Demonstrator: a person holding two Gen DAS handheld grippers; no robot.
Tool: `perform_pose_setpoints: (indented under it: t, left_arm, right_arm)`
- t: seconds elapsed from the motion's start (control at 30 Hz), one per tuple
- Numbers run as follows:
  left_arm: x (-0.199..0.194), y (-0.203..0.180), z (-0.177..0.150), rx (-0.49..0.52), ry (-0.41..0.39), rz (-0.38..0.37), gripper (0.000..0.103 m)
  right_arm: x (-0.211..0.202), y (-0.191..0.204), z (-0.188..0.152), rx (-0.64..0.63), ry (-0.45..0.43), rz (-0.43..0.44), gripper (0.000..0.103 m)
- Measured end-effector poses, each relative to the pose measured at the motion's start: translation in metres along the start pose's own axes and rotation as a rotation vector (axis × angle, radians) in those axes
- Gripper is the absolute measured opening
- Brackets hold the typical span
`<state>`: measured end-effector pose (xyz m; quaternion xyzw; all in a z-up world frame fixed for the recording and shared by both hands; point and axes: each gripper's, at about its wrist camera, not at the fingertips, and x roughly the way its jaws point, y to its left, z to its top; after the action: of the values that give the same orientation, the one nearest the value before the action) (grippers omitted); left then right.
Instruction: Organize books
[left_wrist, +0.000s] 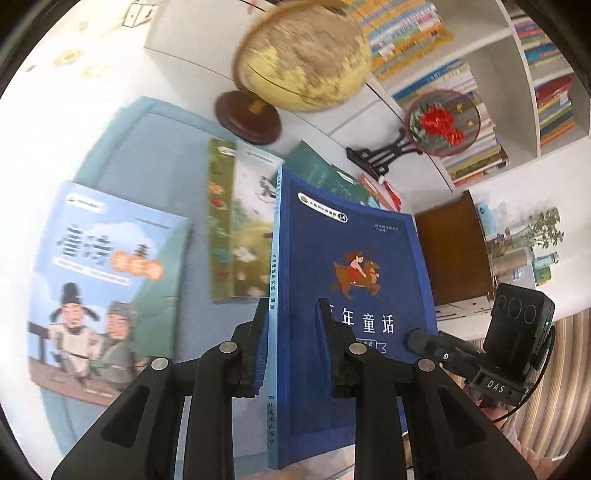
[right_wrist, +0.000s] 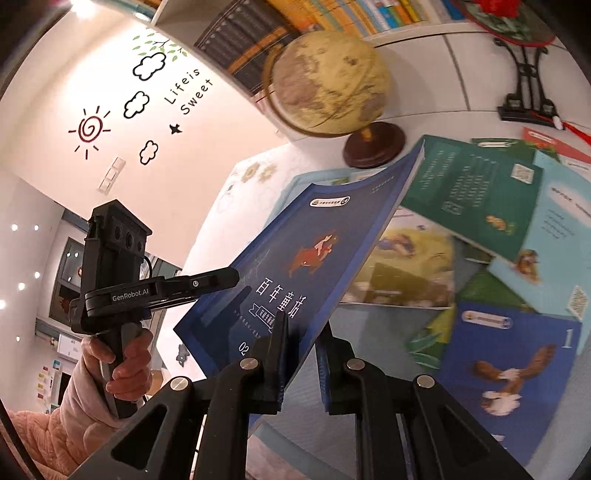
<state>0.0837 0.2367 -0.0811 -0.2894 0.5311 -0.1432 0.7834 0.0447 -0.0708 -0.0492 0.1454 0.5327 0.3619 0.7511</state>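
A: Where was the dark blue book (left_wrist: 351, 266), and why was it held so?

B: Lifted clear of the table (left_wrist: 122, 147), gripped at two points. The left gripper (left_wrist: 291, 343) had its jaws closed across the spine edge; the right gripper (right_wrist: 301, 354) had its jaws closed on the lower edge, probably to keep the limp cover from sagging.

A: And the others?

B: The eagle book (right_wrist: 509, 369) and green book (right_wrist: 469, 195) lay scattered by the globe (right_wrist: 328, 81), seemingly awaiting stacking

Glossy paper book (left_wrist: 351, 258), seemingly wooden globe base (left_wrist: 248, 117)
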Motion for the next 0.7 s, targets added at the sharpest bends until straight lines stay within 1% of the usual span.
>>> perform_pose_setpoints:
  t: [0.33, 0.5, 0.7]
  left_arm:
    - [-0.042, 0.057, 0.004, -0.047, -0.036, 0.016, 0.020]
    - [-0.053, 0.081, 0.006, -0.055, -0.036, 0.034, 0.020]
    - [-0.055, 0.108, 0.009, -0.072, -0.022, 0.058, 0.020]
  right_arm:
    - [0.054, 0.051, 0.001, -0.003, 0.031, 0.022, 0.014]
    - [0.079, 0.071, 0.003, -0.020, 0.048, 0.026, 0.014]
    - [0.108, 0.081, 0.003, -0.003, 0.075, 0.036, 0.014]
